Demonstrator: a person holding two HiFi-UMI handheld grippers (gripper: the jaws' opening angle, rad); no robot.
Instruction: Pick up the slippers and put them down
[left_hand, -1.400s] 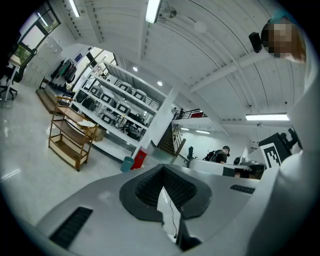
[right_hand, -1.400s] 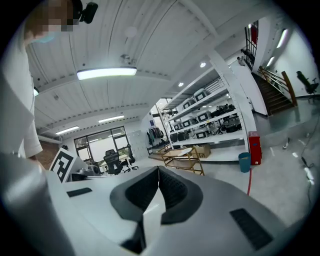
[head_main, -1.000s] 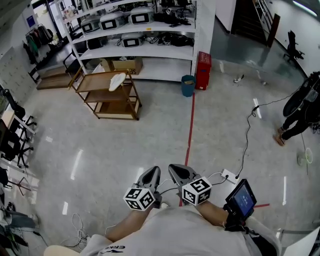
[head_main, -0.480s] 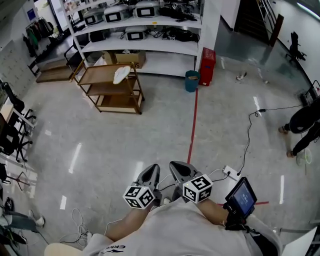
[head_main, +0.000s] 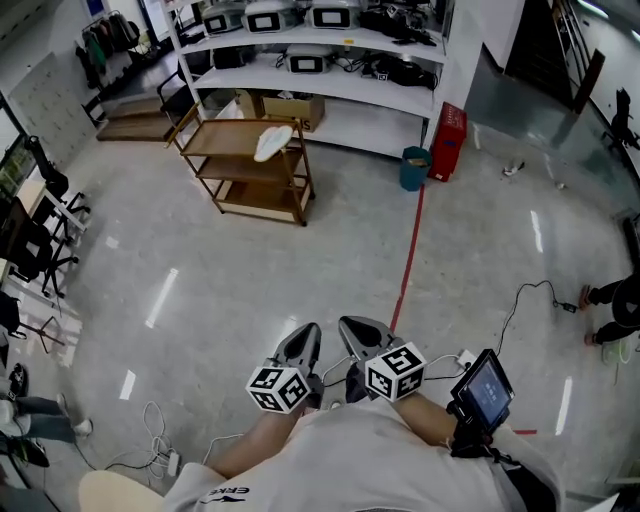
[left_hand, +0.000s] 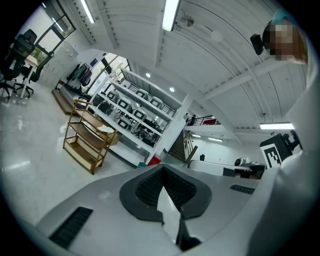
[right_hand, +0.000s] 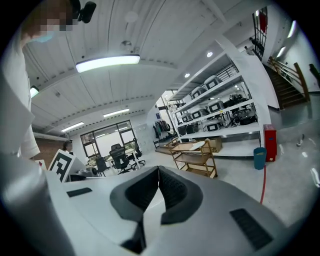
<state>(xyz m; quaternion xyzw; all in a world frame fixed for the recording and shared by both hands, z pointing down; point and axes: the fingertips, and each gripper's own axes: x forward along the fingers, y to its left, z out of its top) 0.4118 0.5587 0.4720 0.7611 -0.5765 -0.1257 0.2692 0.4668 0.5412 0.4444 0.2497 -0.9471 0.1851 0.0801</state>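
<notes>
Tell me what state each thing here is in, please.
left tool: shut, empty
right tool: shut, empty
cart: standing upright on the floor
slippers: lying on the cart's top shelf, untouched
bin: upright
screen: lit

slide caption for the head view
Left gripper and right gripper, both shut and empty, face a wooden cart bearing white slippers.
</notes>
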